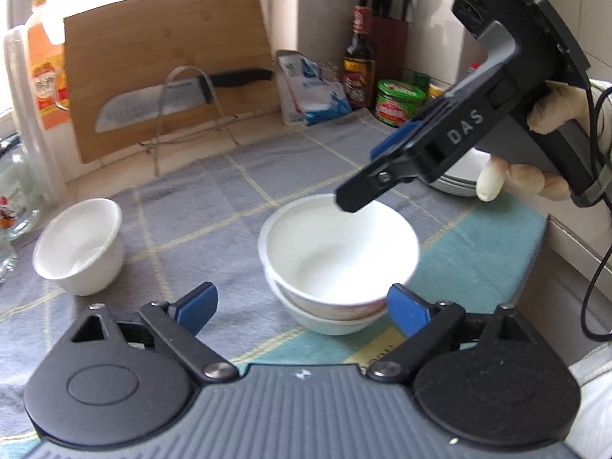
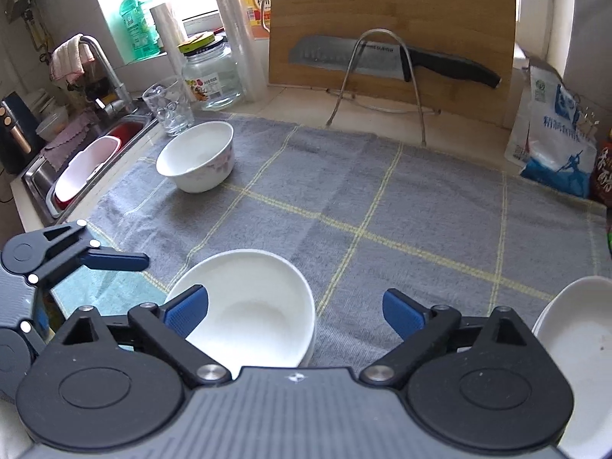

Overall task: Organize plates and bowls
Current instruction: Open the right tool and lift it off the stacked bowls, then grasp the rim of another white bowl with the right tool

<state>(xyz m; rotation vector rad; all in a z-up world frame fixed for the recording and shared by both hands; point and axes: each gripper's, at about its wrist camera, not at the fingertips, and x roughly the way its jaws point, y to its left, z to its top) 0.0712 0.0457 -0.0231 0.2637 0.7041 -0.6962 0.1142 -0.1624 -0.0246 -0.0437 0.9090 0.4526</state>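
Note:
Two white bowls sit nested as a stack on the grey checked cloth; the stack also shows in the right wrist view. My left gripper is open just in front of the stack, its right pad close to the rim. My right gripper is open and empty, hovering above the stack's far rim; in the left wrist view it shows from the side. A third white bowl stands alone at the left. White plates lie at the right.
A bamboo cutting board with a knife on a wire rack stands at the back. A sink, glass and jar are at the left. A salt bag, sauce bottle and green tin stand at the right.

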